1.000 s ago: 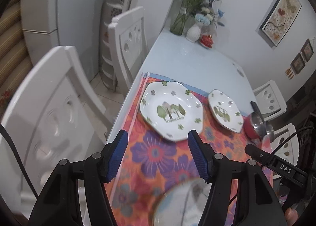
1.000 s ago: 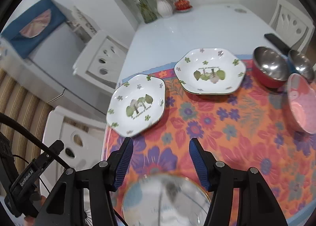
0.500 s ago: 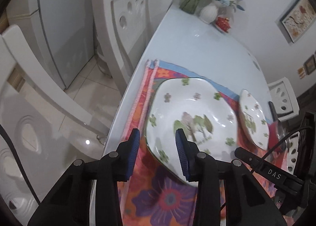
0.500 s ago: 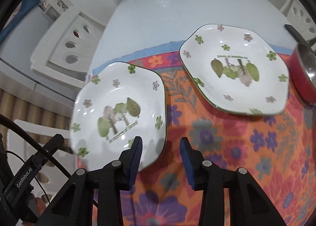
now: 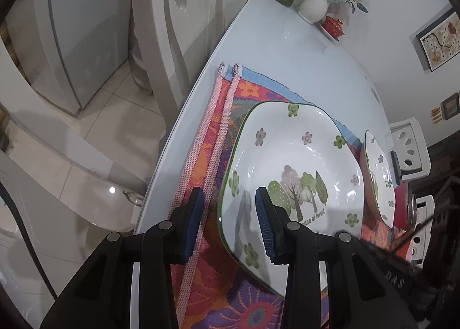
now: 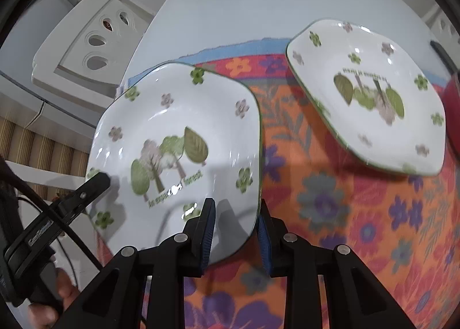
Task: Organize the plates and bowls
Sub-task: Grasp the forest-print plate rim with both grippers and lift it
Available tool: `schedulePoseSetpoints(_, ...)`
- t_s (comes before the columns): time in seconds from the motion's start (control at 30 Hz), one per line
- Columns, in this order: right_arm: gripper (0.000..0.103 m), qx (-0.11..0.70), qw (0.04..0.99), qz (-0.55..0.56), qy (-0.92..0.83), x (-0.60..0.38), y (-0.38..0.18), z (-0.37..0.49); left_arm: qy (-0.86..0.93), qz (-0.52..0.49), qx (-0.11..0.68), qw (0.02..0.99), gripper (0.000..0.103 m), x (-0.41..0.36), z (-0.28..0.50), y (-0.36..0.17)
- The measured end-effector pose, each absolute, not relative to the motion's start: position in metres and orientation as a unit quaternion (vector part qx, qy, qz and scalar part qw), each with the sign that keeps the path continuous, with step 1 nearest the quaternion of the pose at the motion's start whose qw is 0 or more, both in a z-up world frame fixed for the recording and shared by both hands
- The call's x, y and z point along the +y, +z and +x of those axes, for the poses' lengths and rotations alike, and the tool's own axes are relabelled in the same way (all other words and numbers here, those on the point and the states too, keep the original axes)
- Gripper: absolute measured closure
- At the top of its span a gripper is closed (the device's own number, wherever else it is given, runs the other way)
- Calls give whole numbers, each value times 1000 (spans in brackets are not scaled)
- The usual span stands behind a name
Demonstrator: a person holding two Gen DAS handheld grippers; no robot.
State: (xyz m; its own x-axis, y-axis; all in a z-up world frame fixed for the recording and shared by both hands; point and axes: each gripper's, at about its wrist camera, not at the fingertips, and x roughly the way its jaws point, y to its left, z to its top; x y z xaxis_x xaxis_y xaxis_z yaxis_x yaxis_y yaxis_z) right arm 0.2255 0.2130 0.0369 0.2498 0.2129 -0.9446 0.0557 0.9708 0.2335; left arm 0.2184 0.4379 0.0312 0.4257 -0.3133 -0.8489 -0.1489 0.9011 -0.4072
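White plate (image 5: 290, 168) sits at the table's (image 5: 287, 64) left edge on the mat (image 5: 218, 133). I have 2 grippers straddling its rim: left gripper (image 5: 230, 225) not yet pinching, right gripper (image 6: 234, 232) closing. Uneven pinches could tip the glazed rim loose.

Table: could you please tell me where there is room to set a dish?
Free: the tabletop between floral cloth and white vase; the cloth in front of the second plate. Crowded: around the near plate and red bowl.
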Motion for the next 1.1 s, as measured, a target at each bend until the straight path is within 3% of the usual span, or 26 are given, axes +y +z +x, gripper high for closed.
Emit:
schedulePoseSetpoints(0.23,76,618,767,138,99,208,36,204,-54,-218,533,816,69,439,224,32)
schedulePoseSetpoints(0.77,75,588,795,99,115,202,23,268,-59,-158,532,830,69,420,234,32)
schedulePoseSetpoints(1.1,75,575,801,115,122,198,50,234,-57,-145,507,848,69,415,200,70)
